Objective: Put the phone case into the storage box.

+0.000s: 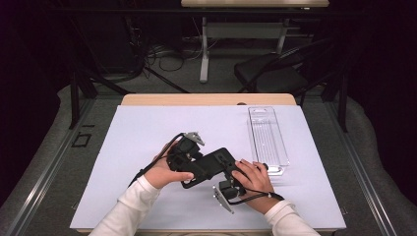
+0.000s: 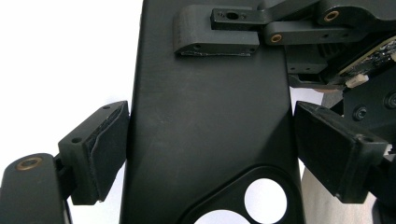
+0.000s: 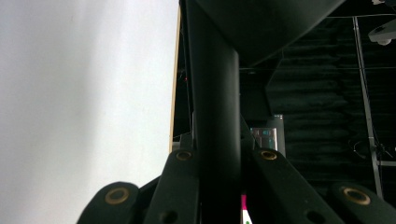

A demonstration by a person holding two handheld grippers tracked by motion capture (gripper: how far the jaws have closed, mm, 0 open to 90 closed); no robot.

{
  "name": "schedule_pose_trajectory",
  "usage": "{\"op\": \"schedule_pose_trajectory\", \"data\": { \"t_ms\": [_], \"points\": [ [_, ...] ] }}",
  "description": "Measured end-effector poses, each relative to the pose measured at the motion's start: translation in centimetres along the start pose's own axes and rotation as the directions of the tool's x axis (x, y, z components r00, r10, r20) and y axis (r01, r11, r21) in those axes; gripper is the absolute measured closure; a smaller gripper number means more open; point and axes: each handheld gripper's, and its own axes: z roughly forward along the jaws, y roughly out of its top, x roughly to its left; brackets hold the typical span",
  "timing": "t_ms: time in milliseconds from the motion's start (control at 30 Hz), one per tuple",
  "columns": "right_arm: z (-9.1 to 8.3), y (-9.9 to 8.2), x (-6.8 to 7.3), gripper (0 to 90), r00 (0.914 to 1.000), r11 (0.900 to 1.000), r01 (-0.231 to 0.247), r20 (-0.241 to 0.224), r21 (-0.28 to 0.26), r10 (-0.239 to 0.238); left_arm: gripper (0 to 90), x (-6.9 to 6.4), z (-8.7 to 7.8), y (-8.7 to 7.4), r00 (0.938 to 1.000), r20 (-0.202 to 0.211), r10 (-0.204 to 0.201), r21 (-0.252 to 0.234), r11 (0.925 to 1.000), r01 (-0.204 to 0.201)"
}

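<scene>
A flat black phone case (image 1: 212, 165) with a round camera cutout is held just above the white mat, between both grippers. My left gripper (image 1: 193, 166) comes in from the left. In the left gripper view its pads (image 2: 109, 140) press on the two long edges of the case (image 2: 210, 116), so the left gripper (image 2: 210, 149) is shut across the case's width. My right gripper (image 1: 230, 173) comes from the right. Its jaws (image 3: 219, 186) are pinched flat on the thin wall of the case (image 3: 215, 93), which rises edge-on between them.
A clear plastic tray (image 1: 268, 140) lies lengthwise on the right part of the white mat (image 1: 142, 142), just beyond the right hand. The wooden table edge (image 1: 206, 99) runs along the back. A dark chair (image 1: 270, 73) and cables stand on the floor behind.
</scene>
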Motion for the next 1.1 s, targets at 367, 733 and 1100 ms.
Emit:
{"op": "schedule_pose_trajectory", "data": {
  "t_ms": [367,733,1100],
  "points": [
    [0.0,0.0,0.1,86.3,1.0,1.0,-0.009,0.003,0.001,0.009,9.9,0.0,-0.2,-0.1,1.0,0.005,-0.005,-0.027,0.9996,0.005],
    [0.0,-0.3,0.3,86.3,0.9999,0.9997,-0.016,-0.004,0.019,0.016,8.9,0.0,-0.7,-0.2,1.0,-0.002,0.003,-0.042,0.9991,-0.003],
    [-0.3,-1.1,0.5,86.3,0.9989,0.998,-0.047,-0.001,0.042,0.047,9.0,1.1,-3.1,-0.9,0.9994,-0.026,-0.025,-0.094,0.9954,0.022]
  ]
}}
